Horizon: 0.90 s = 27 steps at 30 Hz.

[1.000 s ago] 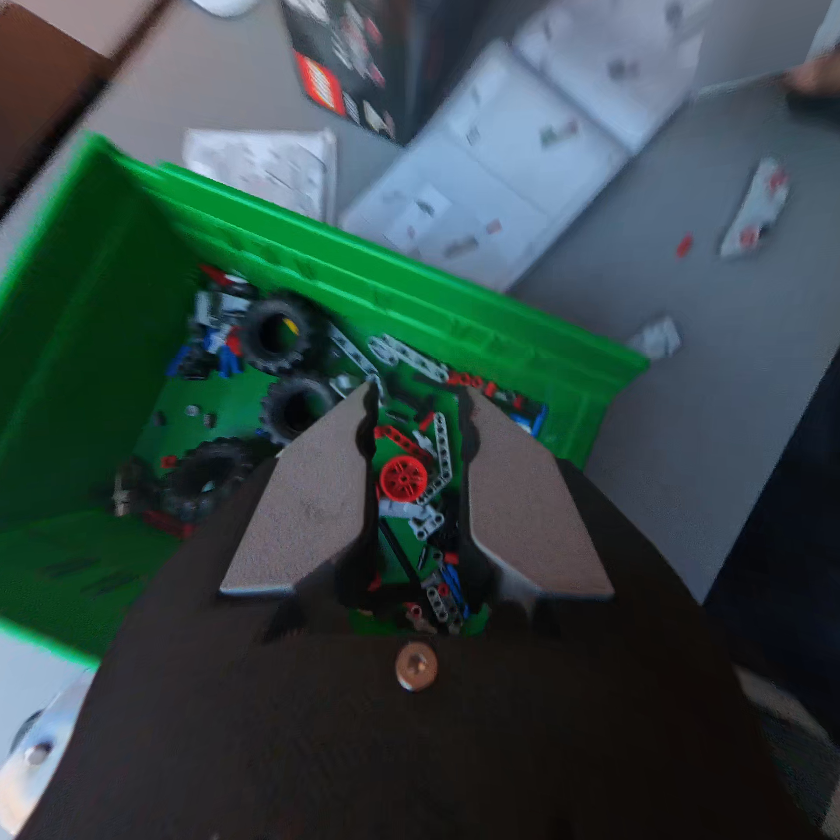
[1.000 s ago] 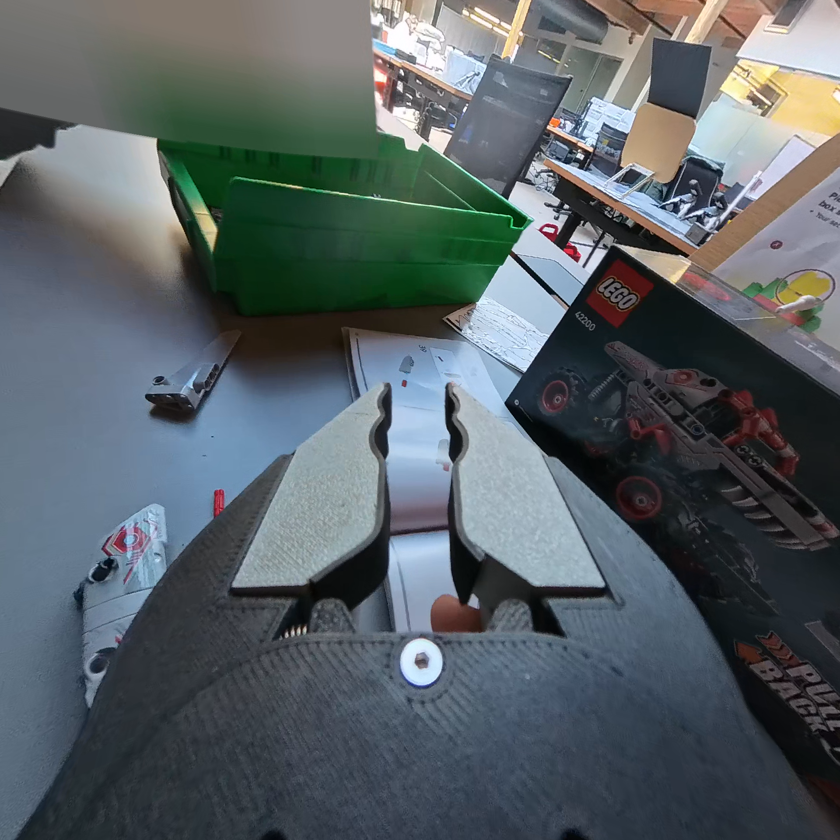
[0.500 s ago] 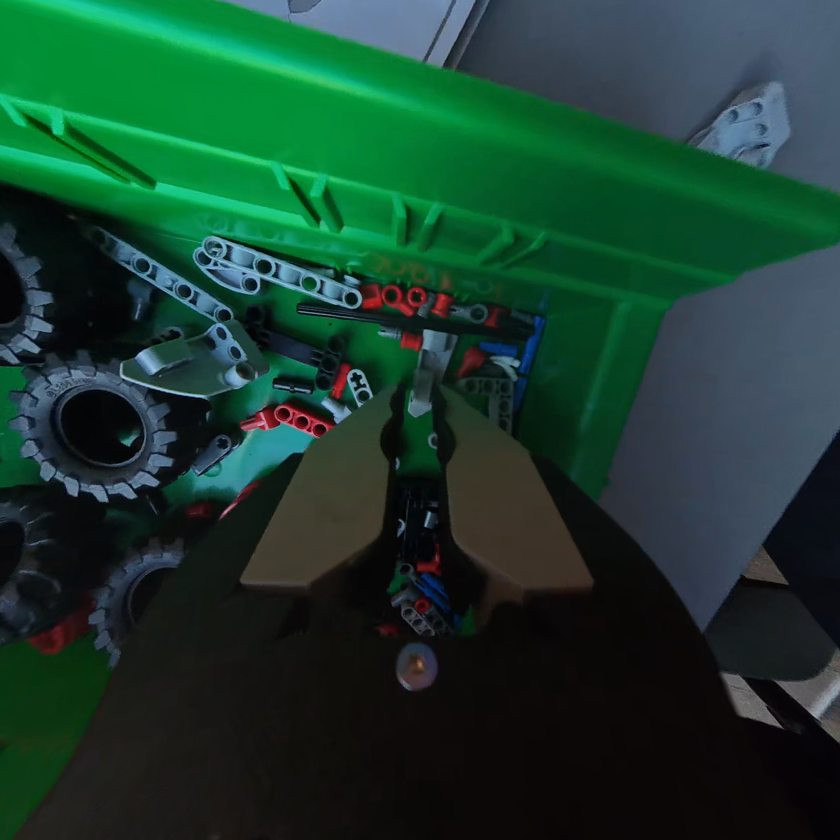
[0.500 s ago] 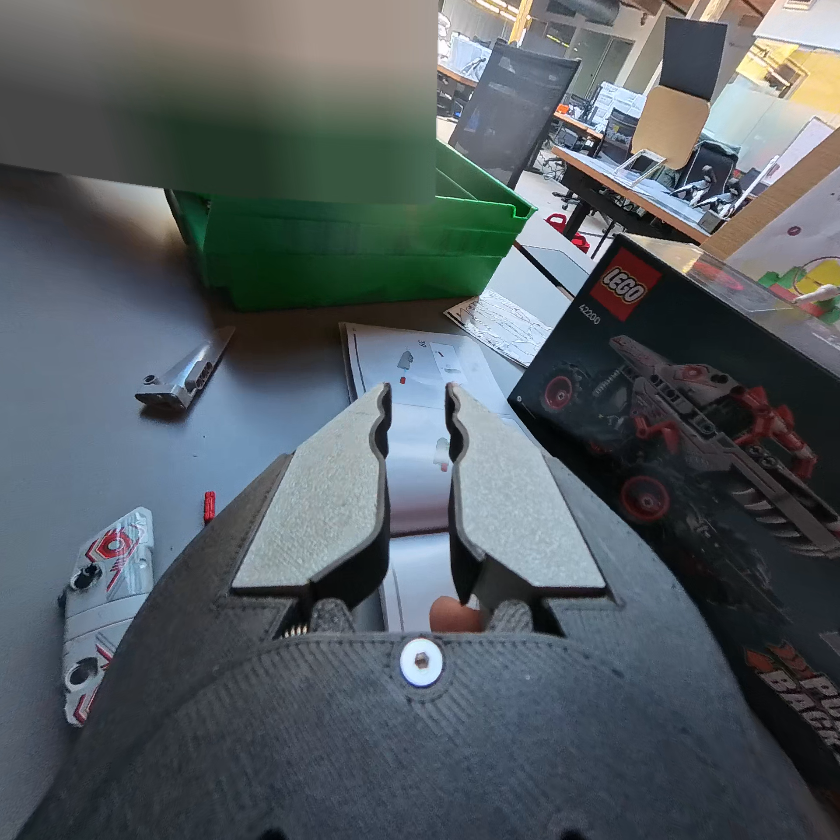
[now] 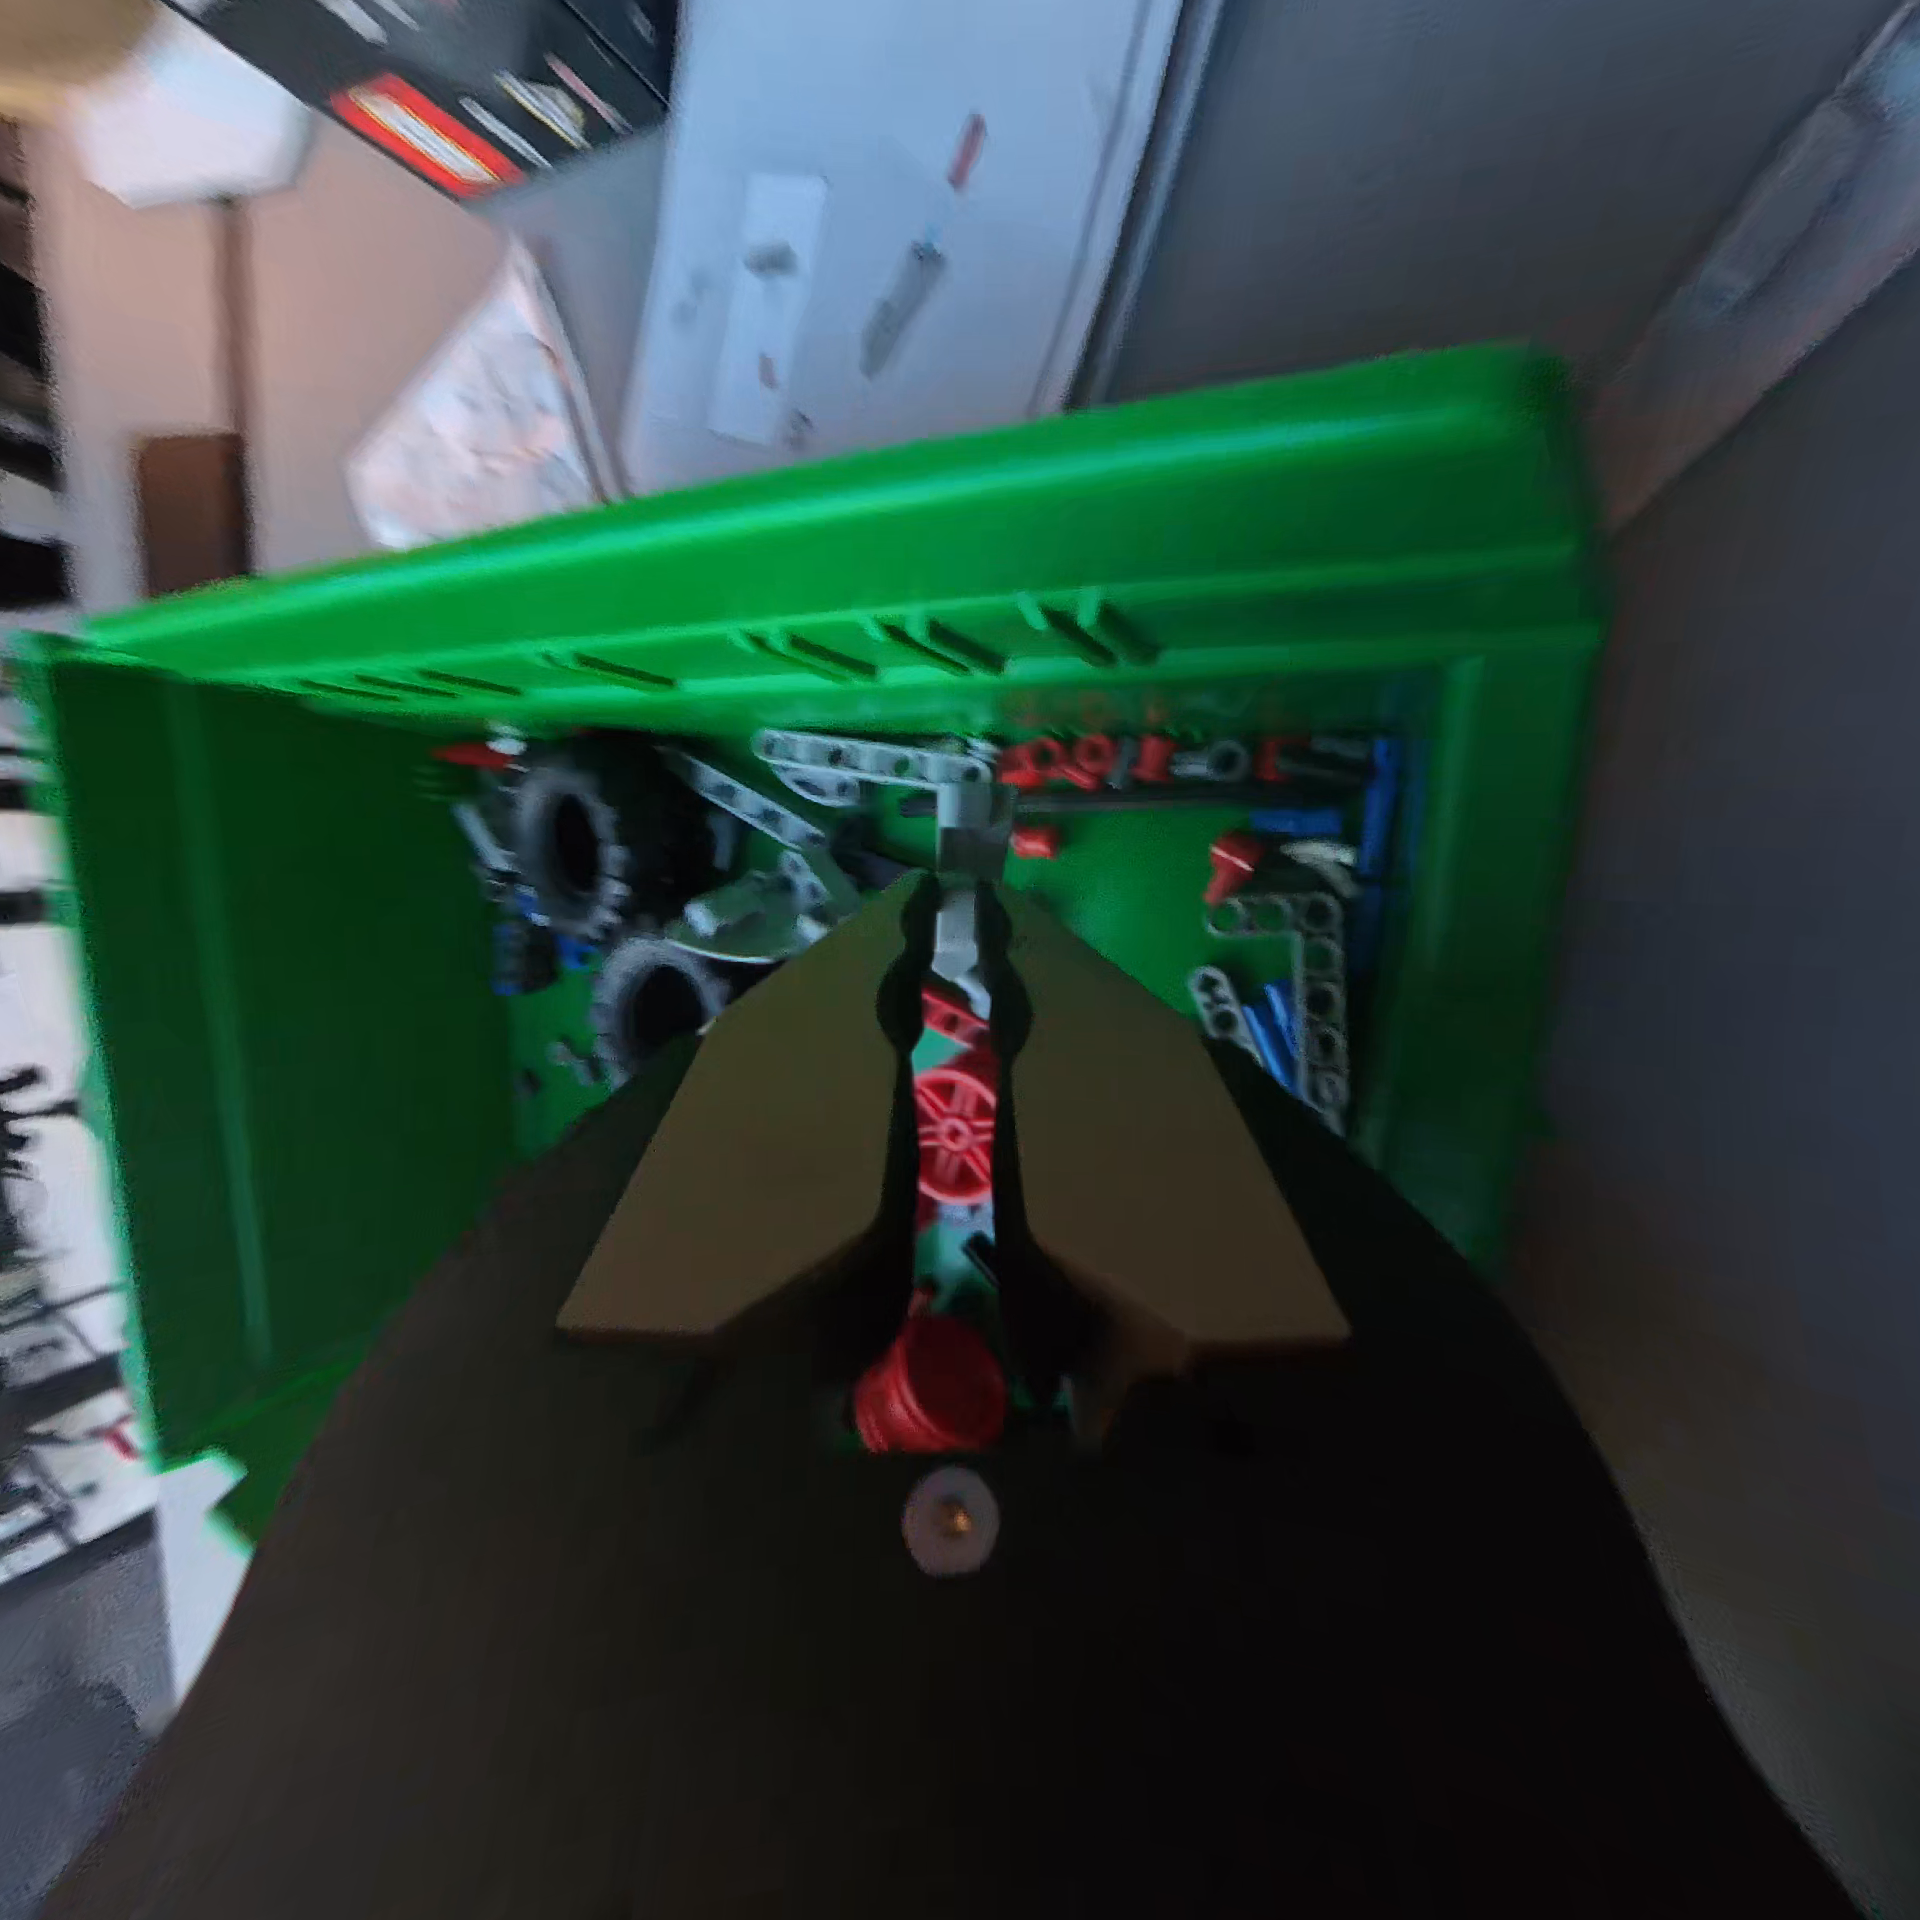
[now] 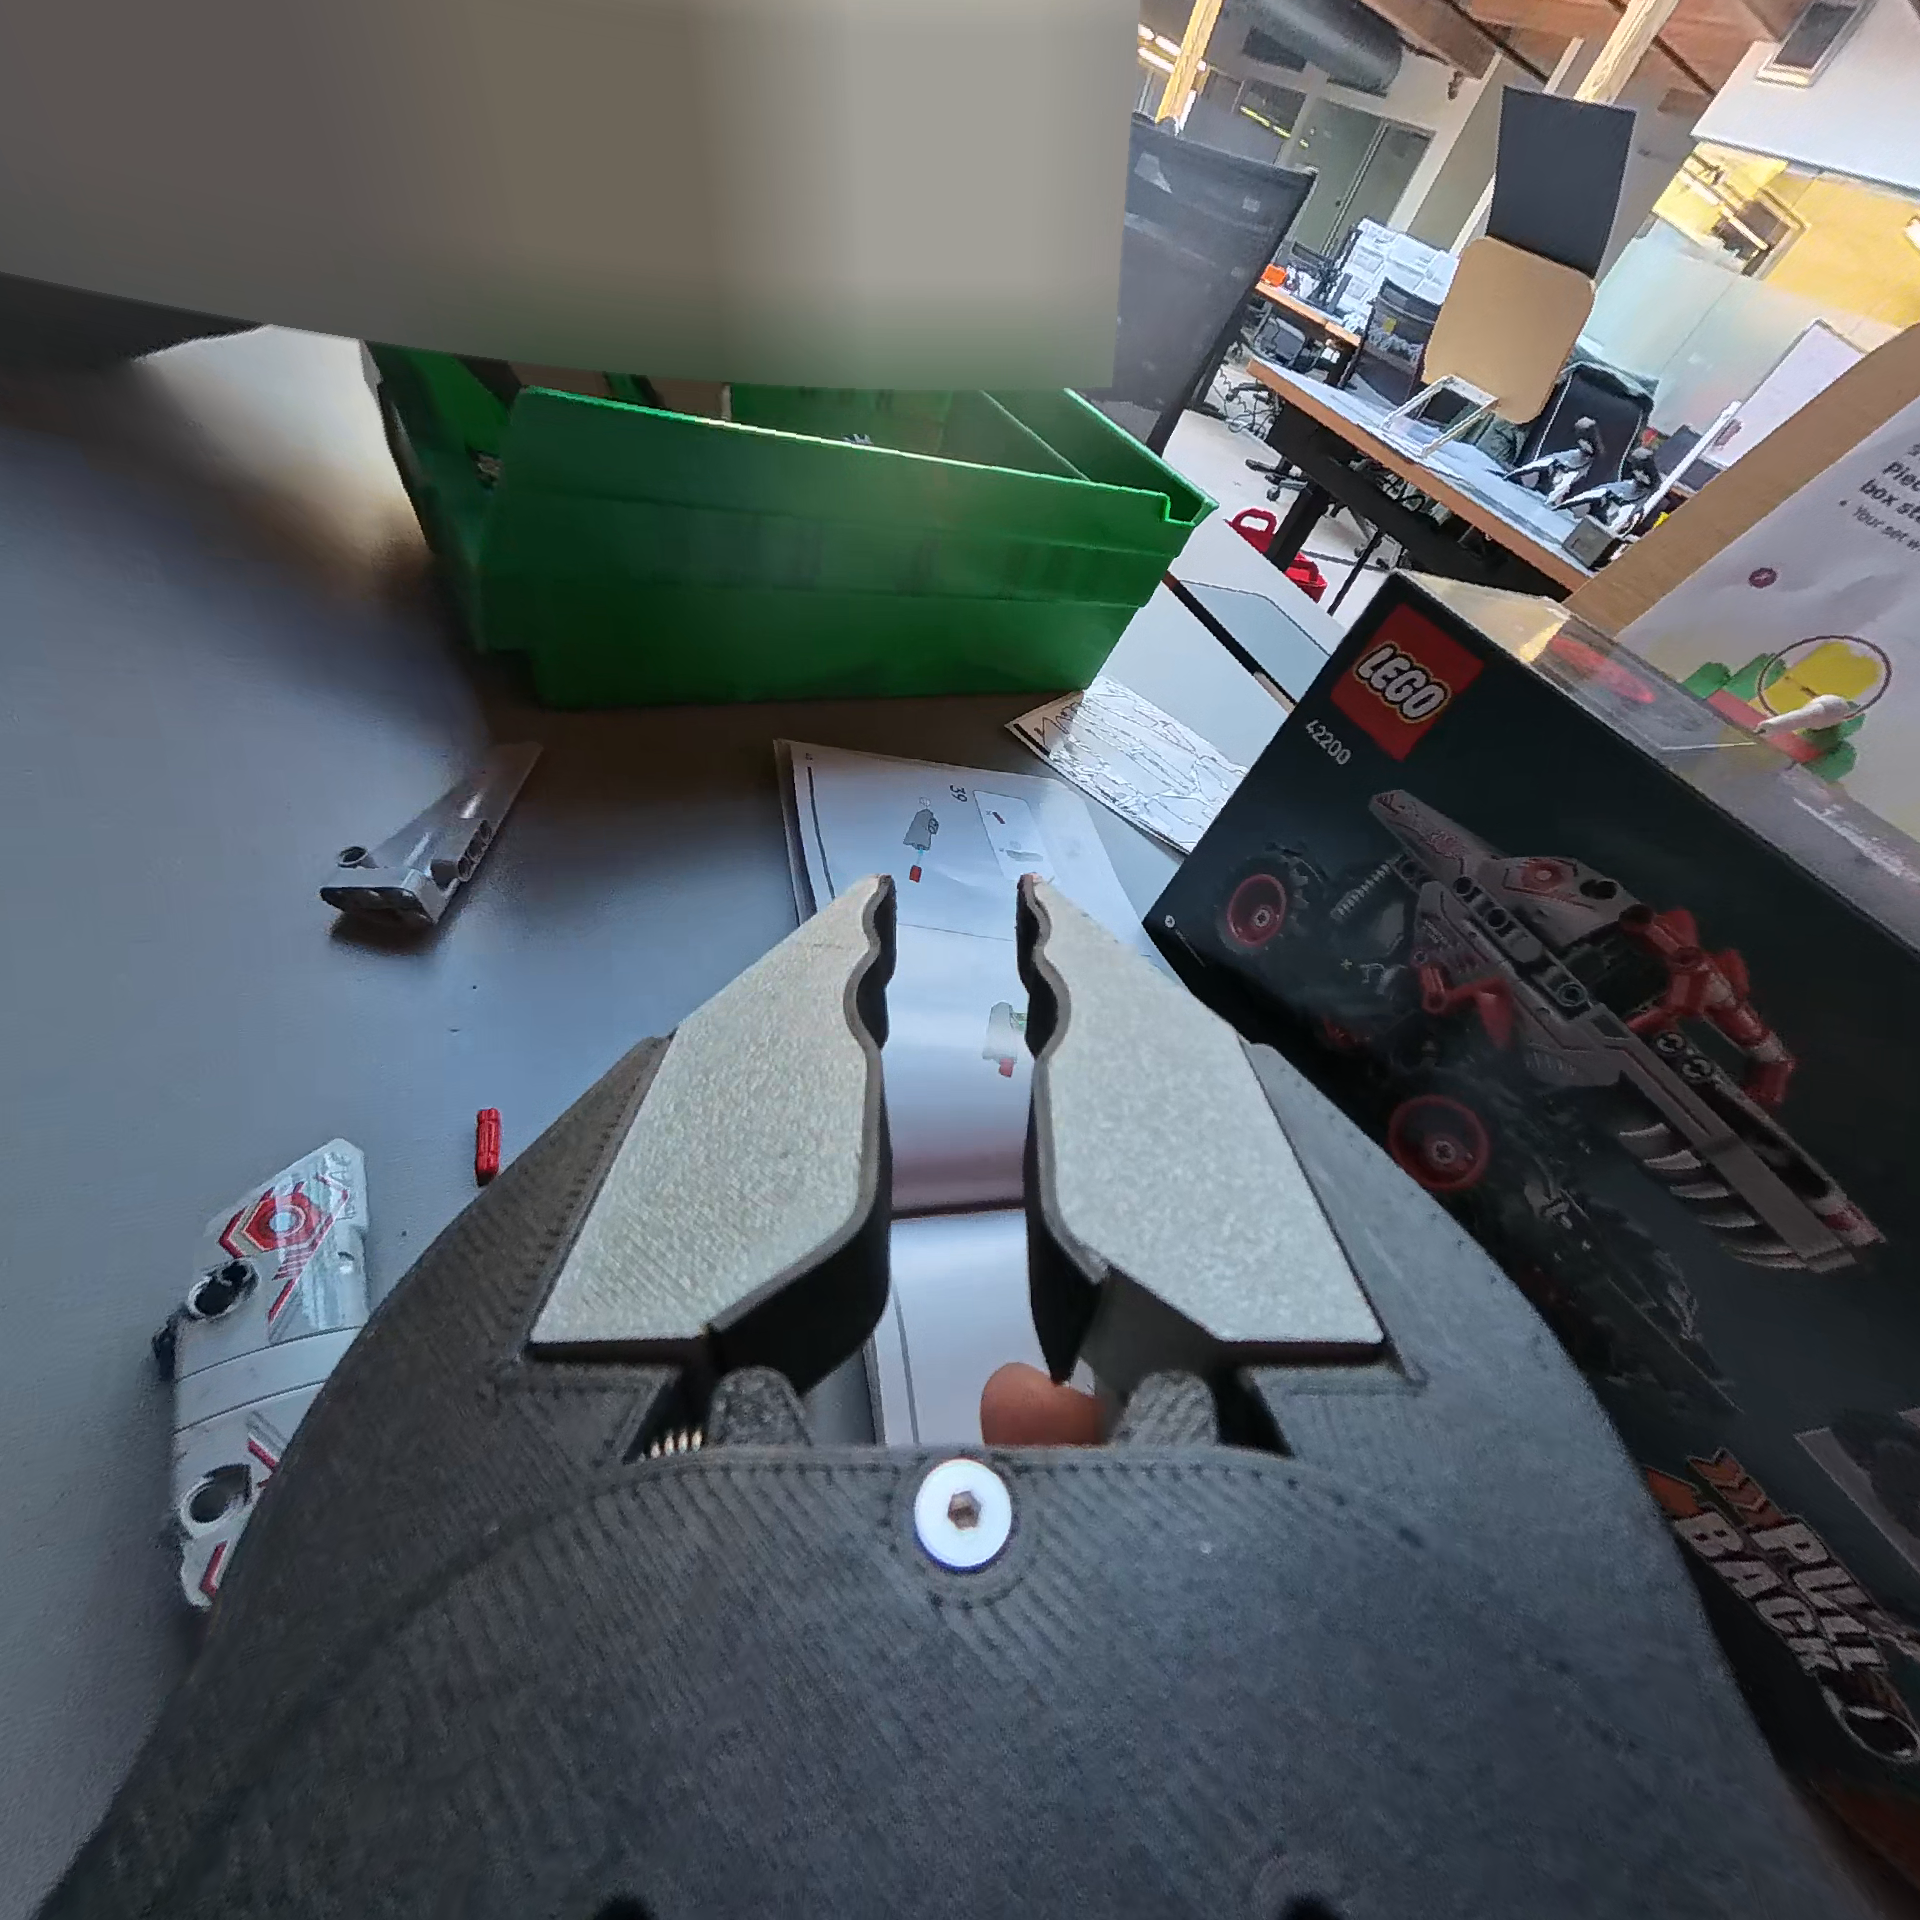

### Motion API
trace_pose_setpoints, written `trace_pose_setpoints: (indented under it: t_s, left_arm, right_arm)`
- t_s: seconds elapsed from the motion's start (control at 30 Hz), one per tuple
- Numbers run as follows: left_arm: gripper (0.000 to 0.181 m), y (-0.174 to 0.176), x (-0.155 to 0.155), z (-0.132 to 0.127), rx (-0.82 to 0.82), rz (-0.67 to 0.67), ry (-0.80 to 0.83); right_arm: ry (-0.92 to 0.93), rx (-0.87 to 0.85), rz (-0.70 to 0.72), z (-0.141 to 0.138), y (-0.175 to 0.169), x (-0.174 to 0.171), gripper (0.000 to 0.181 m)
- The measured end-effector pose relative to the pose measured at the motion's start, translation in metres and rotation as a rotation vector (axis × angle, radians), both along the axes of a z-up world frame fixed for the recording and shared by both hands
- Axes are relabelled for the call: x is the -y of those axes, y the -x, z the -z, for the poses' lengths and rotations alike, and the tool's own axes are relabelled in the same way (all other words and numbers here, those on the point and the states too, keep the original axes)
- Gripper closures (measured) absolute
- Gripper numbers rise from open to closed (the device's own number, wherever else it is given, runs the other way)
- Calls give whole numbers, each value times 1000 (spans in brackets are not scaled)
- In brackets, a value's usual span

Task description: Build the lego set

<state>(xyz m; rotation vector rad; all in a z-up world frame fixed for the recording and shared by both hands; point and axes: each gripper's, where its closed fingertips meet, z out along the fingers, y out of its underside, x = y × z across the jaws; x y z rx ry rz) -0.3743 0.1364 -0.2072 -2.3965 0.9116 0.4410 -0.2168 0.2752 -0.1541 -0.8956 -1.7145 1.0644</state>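
In the blurred left wrist view my left gripper hangs over the green bin. Its jaws are nearly closed on a small grey lego piece that sticks out past the tips. Below it lie black tyres, red wheel hubs, and grey, red and blue beams. My right gripper is open and empty, low over the open instruction booklet. A grey panel, a white stickered panel and a red pin lie on the table to its left.
The set's black box stands close on the right of the right gripper. A sticker sheet lies beside the booklet. The green bin stands beyond the booklet. Desks and chairs fill the room behind.
My left gripper went down into the bin, closed on the grey piece and has drawn back up with it. The right gripper has hardly moved.
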Motion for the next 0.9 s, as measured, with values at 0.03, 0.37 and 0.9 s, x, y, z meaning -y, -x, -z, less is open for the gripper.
trace_pose_setpoints:
  t_s: [0.03,0.37,0.9]
  left_arm:
    - [176,1,-5,-11,1,10,-76]
    - [176,-32,-9,-115,335,233,-625]
    - [177,-54,-18,-111,10,305,-710]
  right_arm:
    - [-3,-3,0,0,0,0,161]
    - [-12,-26,2,-7,-3,1,162]
    - [83,-22,-31,-15,2,11,156]
